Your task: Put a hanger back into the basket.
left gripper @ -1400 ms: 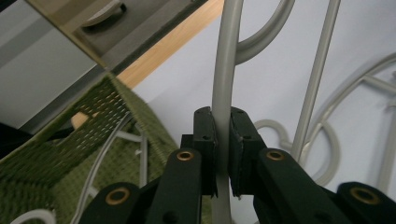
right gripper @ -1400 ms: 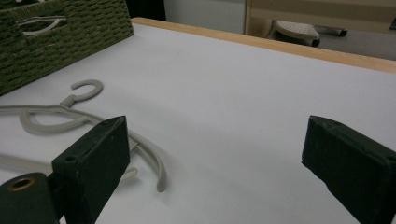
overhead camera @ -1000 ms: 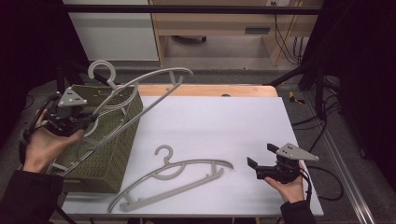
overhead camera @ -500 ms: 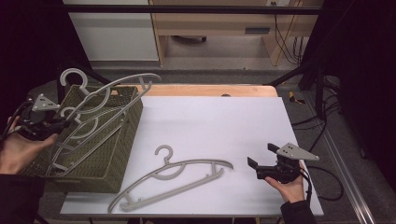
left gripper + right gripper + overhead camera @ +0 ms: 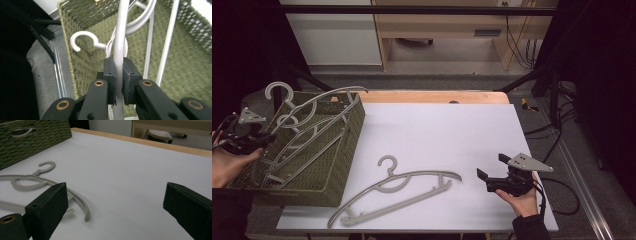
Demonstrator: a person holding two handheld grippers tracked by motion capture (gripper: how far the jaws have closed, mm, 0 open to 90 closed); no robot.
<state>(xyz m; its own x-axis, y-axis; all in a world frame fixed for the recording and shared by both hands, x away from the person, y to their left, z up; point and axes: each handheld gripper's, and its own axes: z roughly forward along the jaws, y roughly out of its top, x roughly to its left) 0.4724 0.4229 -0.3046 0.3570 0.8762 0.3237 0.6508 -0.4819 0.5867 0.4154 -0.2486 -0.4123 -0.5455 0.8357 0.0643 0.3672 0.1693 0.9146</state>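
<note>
A green woven basket (image 5: pixel 339 150) stands at the table's left edge. Grey plastic hangers (image 5: pixel 312 125) lie slanted inside it, their hooks (image 5: pixel 277 92) rising past the far left corner. My left gripper (image 5: pixel 254 142) is at the basket's left rim, shut on the bar of one hanger (image 5: pixel 120 50); a white hook (image 5: pixel 81 42) shows beyond its jaws. Another grey hanger (image 5: pixel 397 192) lies flat on the white table near the front. My right gripper (image 5: pixel 489 177) rests near the front right, open and empty, with that hanger (image 5: pixel 37 182) to its left.
The white table top (image 5: pixel 442 135) has a wooden strip along its far edge. Cables (image 5: pixel 562 190) trail off the right side. A pale cabinet (image 5: pixel 337 35) and a wooden bench (image 5: pixel 452 25) stand beyond the table. The basket's wall (image 5: pixel 30 137) is seen far left in the right gripper view.
My left gripper has carried its hanger leftward and down, so it now lies lower in the basket. The right gripper and the hanger on the table have stayed still.
</note>
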